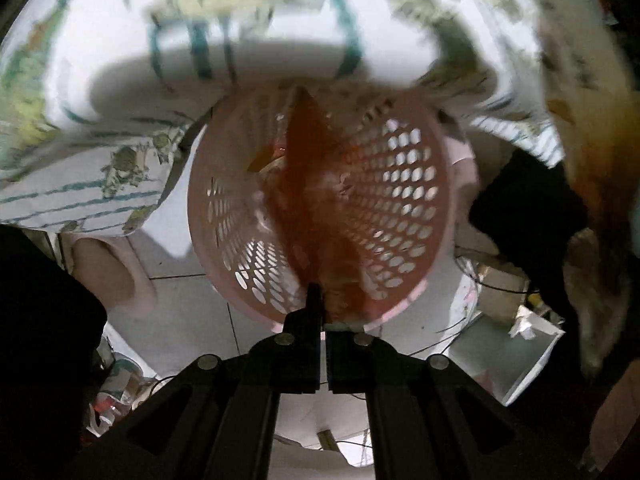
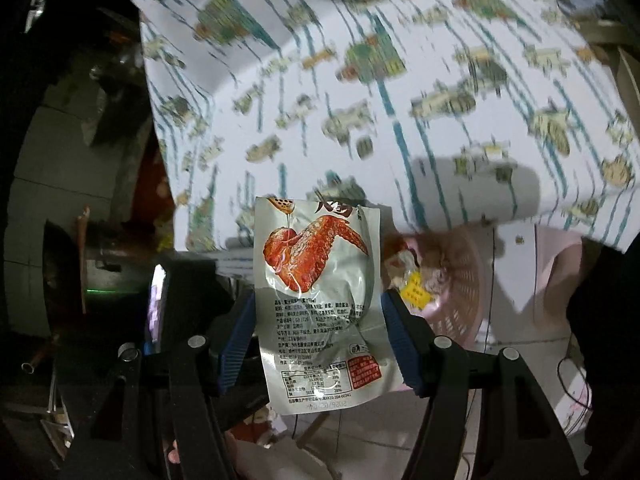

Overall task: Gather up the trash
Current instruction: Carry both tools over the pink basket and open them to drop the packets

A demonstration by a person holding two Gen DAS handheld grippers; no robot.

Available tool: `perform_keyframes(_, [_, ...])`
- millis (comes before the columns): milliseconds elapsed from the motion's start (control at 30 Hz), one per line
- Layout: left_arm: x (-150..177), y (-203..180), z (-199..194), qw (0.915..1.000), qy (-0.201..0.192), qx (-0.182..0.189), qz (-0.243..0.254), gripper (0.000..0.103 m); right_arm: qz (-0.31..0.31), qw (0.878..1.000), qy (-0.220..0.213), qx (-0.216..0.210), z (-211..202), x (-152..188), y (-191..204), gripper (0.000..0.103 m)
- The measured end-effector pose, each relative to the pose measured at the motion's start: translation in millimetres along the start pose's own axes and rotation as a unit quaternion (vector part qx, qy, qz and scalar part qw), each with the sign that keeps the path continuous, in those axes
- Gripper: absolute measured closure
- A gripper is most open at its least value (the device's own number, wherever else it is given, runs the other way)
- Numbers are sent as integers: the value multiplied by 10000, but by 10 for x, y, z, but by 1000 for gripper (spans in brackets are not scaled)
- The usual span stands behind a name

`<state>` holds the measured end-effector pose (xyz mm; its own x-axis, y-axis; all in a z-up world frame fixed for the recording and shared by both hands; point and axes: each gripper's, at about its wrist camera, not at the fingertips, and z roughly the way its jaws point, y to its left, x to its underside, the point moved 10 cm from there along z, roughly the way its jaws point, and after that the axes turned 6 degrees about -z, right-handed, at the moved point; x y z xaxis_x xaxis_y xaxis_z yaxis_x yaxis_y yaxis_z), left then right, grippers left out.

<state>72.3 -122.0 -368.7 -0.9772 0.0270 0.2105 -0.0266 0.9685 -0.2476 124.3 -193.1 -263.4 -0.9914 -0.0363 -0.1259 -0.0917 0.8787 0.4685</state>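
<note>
Clearly, our left gripper [image 1: 323,320] has its jaws clenched on the near rim of a pink perforated basket [image 1: 404,208], and we look straight down into it. A reddish brown wrapper [image 1: 308,184] stands up inside the basket, with other scraps blurred around it. The basket hangs over a tiled floor [image 1: 192,312], just beside a tabletop under a white cloth [image 1: 120,184] printed with teal stripes and small green figures.

Our right gripper [image 2: 320,312] holds a snack packet [image 2: 320,300] showing a glazed chicken wing. The packet sits between the blue finger pads [image 2: 236,332], its sides touching both, so these jaws are spread to the packet's width and grasping it. Behind the packet lies the same patterned cloth, heavily blurred. To its right we see the pink basket from the side, with a yellow scrap [image 2: 416,290] and other litter at its mouth.
</note>
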Motion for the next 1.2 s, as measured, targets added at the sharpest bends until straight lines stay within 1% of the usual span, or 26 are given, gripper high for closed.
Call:
perform_keyframes(100, [42,85,253,9995,170,-282,-6,102,67,9998,159,94,93,90,-74,38])
perform_keyframes(200, [-16,136,394,9987,120,-485,33,101,69,9993,306,210,204,148,-146,38])
perform_keyframes(233, [-37,153,421,9986,100,-523,16,97,77,9990,342,267,240,156,-175,38])
perform_keyframes(300, [-56,170,479,9985,162,-517,-78,69,80,9985,386,374,292,178,-234,38])
perform_keyframes(333, [-77,196,490,9983,158,-560,-106,43,86,9982,416,420,317,190,-260,38])
perform_keyframes(367, [-104,213,463,9977,41,-672,-100,38,104,9980,441,444,344,204,-287,38])
perform_keyframes(400, [-122,223,421,9966,-72,-817,-34,38,108,9979,447,464,354,207,-305,38])
perform_keyframes(467, [-120,226,375,9961,-68,-877,73,37,53,9973,417,597,358,196,-345,38])
perform_keyframes(567, [-81,366,261,9951,-28,-952,-252,37,-43,9960,384,810,383,176,-407,38])
perform_keyframes(633, [-86,457,133,9941,-104,-1033,-321,37,12,9957,399,841,423,180,-452,38])
perform_keyframes(700, [-98,452,-77,9947,-323,-931,-301,37,29,9951,441,884,509,191,-483,38])
perform_keyframes(767, [-118,466,-219,9944,-468,-855,-410,37,-56,9944,392,984,617,179,-497,38])
perform_keyframes(833, [-141,480,-270,9943,-519,-775,-525,37,-175,9937,293,1071,730,152,-498,38])
perform_keyframes(867, [-150,498,-306,9940,-539,-749,-593,37,-309,9913,280,1249,826,151,-533,38])
perform_keyframes(933, [-187,488,-373,9938,-600,-709,-612,37,-417,9888,364,1388,973,205,-579,38])
perform_keyframes(1000, [-244,443,-462,9933,-708,-736,-532,37,-394,9871,547,1455,1168,297,-628,38])
perform_keyframes(1100, [-283,371,-623,9917,-937,-782,-393,37,-350,9866,479,1523,1285,323,-632,36])
perform_keyframes(1133, [-288,359,-660,9910,-973,-842,-363,37,-352,9860,462,1566,1294,329,-620,35])
perform_keyframes(1167, [-290,354,-686,9903,-995,-904,-337,37,-377,9848,460,1631,1299,339,-614,31])
perform_keyframes(1200, [-290,340,-728,9901,-1040,-892,-315,37,-410,9841,454,1668,1298,352,-602,28])
